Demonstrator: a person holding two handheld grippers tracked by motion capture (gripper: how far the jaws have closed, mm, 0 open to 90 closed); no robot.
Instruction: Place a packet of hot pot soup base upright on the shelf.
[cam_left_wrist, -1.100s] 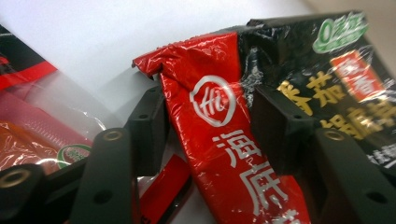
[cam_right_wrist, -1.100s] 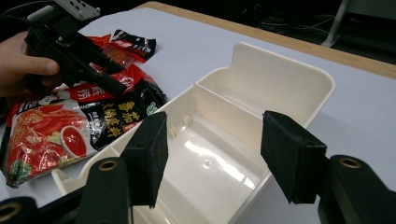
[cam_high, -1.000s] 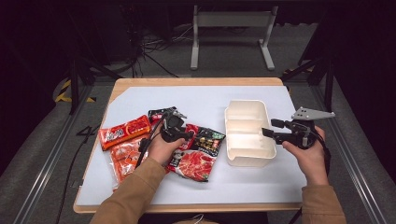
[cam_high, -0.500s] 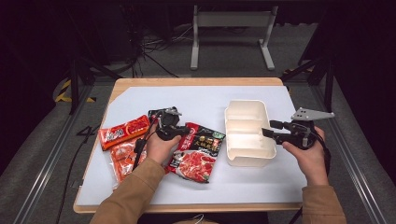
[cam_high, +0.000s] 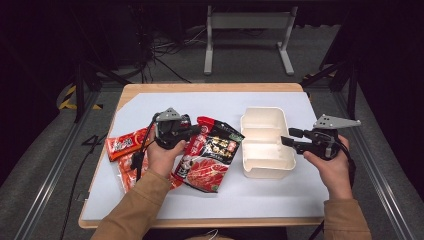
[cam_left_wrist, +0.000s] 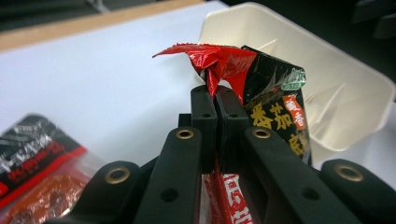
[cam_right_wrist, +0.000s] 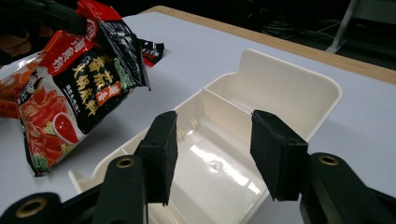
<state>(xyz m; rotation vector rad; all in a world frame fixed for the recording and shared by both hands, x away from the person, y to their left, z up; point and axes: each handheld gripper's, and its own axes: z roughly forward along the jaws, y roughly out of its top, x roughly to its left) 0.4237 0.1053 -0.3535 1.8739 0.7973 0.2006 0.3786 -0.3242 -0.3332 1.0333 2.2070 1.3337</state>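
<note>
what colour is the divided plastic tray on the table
The divided plastic tray is cream-white, plain and unpatterned; the right gripper view shows it best.

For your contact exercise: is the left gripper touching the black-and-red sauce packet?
Touching. In the left gripper view, the left gripper has its jaws pinched shut on the crumpled top edge of the black-and-red sauce packet.

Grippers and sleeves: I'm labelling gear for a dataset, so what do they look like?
Both grippers, left gripper and right gripper, are black with a grey three-cornered plate on top, brass-ringed pivots and a trailing black cable. The jaws are flat black blocks. The sleeves are tan.
</note>
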